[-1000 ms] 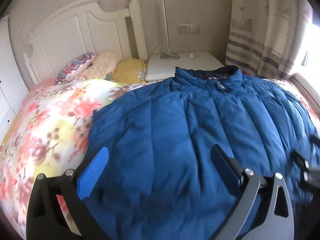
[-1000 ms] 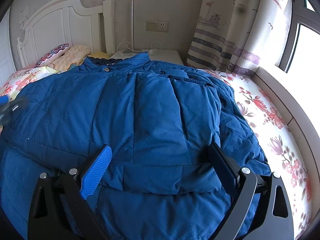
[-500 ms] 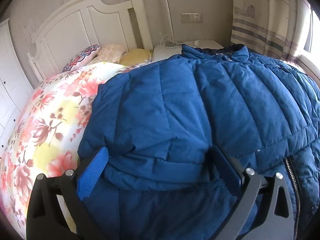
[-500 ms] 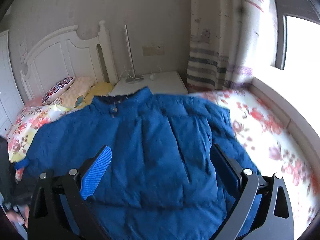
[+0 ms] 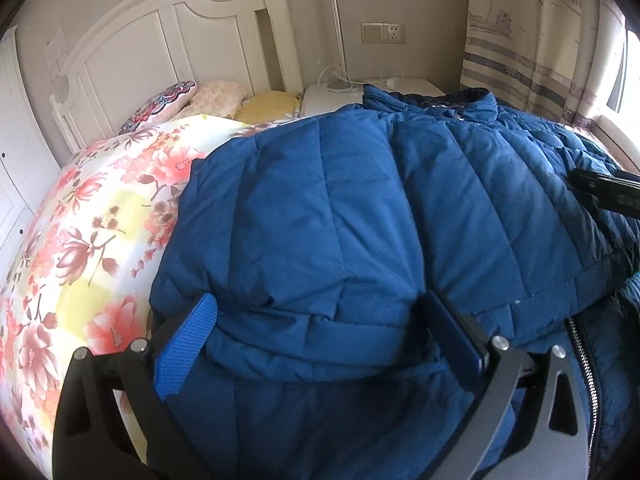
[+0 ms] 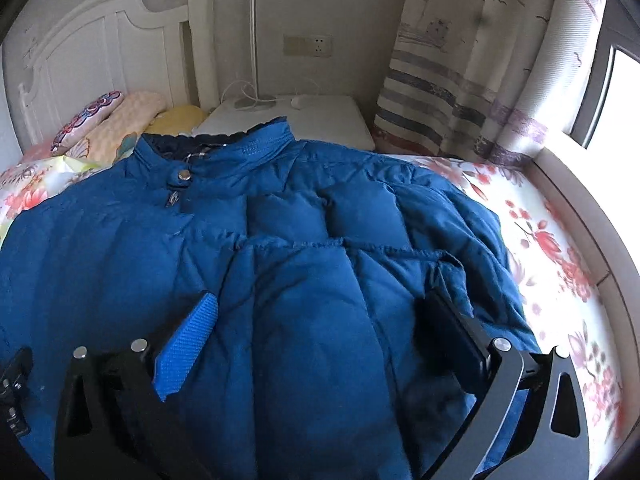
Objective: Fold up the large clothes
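Note:
A large blue puffer jacket (image 5: pixel 360 216) lies on the bed, front up, collar toward the headboard; it also shows in the right wrist view (image 6: pixel 304 264). Its left sleeve is folded over the body, the cuff (image 5: pixel 312 340) lying between my left fingers. My left gripper (image 5: pixel 320 332) is open just above that cuff. My right gripper (image 6: pixel 320 332) is open just above the jacket's right chest and sleeve, holding nothing. The right gripper's tip (image 5: pixel 604 192) shows at the right edge of the left wrist view. The zipper (image 5: pixel 584 356) is visible at the lower right.
The floral bedsheet (image 5: pixel 80 240) is bare to the left and also to the right (image 6: pixel 560 248). Pillows (image 5: pixel 200 100) lie by the white headboard (image 5: pixel 160 40). A white nightstand (image 6: pixel 304 116) with a lamp stands behind the collar. A curtain (image 6: pixel 460 72) and window sill are on the right.
The left gripper moved in toward the jacket, over the folded sleeve cuff. The right gripper lifted back, then came down low over the jacket's right side. Both stayed open.

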`<action>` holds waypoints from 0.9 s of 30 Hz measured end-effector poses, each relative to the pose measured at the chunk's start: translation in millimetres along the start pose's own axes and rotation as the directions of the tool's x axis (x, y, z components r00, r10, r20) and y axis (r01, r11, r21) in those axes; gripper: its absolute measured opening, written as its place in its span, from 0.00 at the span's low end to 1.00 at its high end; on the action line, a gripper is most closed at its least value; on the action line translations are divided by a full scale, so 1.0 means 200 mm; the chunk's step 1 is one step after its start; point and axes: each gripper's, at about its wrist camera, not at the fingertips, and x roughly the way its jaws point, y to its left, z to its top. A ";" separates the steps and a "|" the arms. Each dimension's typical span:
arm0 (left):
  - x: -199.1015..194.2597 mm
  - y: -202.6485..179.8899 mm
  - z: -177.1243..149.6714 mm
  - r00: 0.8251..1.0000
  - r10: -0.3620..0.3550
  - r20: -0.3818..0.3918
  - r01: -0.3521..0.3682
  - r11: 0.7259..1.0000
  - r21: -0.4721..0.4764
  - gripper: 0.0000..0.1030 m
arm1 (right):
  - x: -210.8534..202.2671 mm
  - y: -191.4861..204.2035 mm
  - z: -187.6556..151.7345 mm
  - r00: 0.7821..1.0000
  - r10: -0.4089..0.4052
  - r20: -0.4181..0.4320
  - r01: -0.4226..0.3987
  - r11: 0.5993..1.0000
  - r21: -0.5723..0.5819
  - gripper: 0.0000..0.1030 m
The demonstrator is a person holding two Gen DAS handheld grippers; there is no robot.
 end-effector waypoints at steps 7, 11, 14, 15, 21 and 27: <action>0.00 0.00 0.00 1.000 0.001 -0.004 -0.001 1.000 0.001 0.98 | -0.25 0.02 -0.29 0.996 0.076 -0.055 -0.081 0.992 -0.097 0.96; -0.01 0.03 -0.01 0.999 -0.033 -0.016 0.033 0.999 -0.014 0.98 | -0.27 0.00 -0.43 0.989 0.066 -0.129 -0.086 0.983 -0.163 0.96; -0.15 0.09 -0.08 0.993 -0.116 -0.011 0.115 0.990 -0.083 0.97 | -0.38 -0.11 -0.48 0.978 0.122 -0.170 -0.141 0.985 -0.101 0.96; -0.25 0.11 -0.14 0.987 -0.162 0.006 0.162 0.982 -0.093 0.98 | -0.42 -0.13 -0.50 0.978 0.135 -0.158 -0.151 0.983 -0.100 0.96; -0.45 -0.03 -0.46 0.990 -0.126 -0.062 0.132 0.987 0.094 0.98 | -0.51 -0.17 -0.75 0.970 0.134 -0.200 -0.174 0.965 -0.196 0.96; -0.51 0.07 -0.59 0.985 -0.122 -0.121 0.126 0.992 0.025 0.98 | -0.76 -0.26 -0.87 0.982 0.135 -0.133 -0.160 0.967 -0.198 0.96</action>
